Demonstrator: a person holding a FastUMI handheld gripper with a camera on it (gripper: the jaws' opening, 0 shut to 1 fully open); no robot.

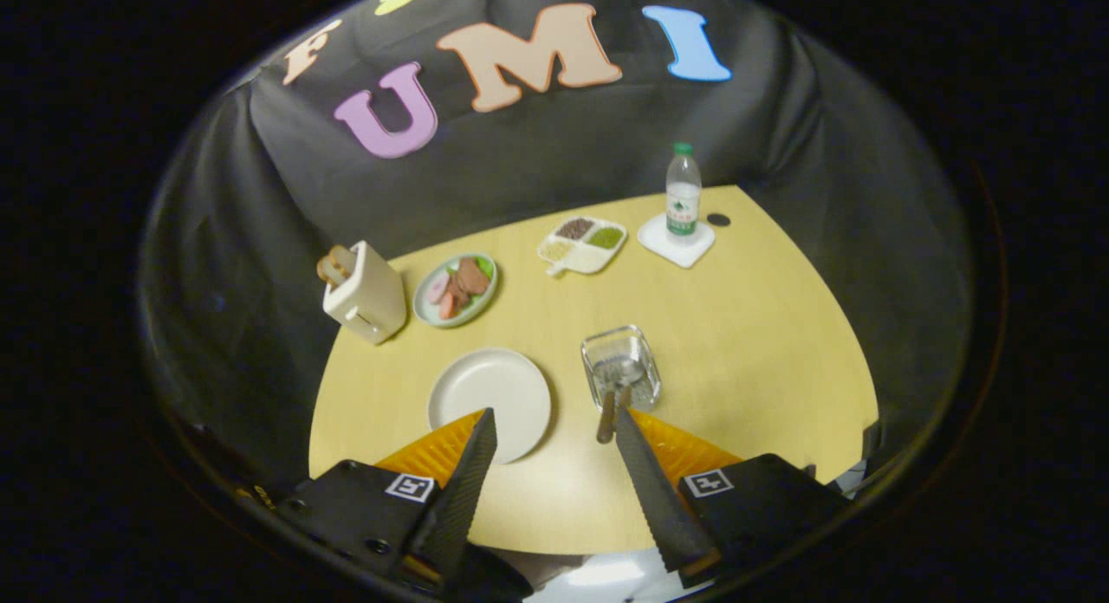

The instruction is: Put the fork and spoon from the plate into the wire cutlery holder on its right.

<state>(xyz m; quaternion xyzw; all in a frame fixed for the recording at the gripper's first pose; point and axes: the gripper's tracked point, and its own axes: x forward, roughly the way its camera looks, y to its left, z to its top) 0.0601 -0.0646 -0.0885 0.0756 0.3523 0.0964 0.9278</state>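
Note:
A plain white plate (490, 397) lies bare on the yellow table (745, 343), just beyond my left fingertip. To its right stands the wire cutlery holder (620, 366), with the fork and spoon (610, 404) standing in it, their wooden handles leaning out toward my right fingertip. My gripper (554, 421) hangs above the table's near side, open, with nothing between its fingers. The left finger partly overlaps the plate's near rim.
A cream toaster (365, 292) with toast stands at the far left, beside a green plate of food (456, 288). Further back are a divided snack tray (582, 243) and a water bottle (683, 191) on a white coaster. Black cloth walls surround the table.

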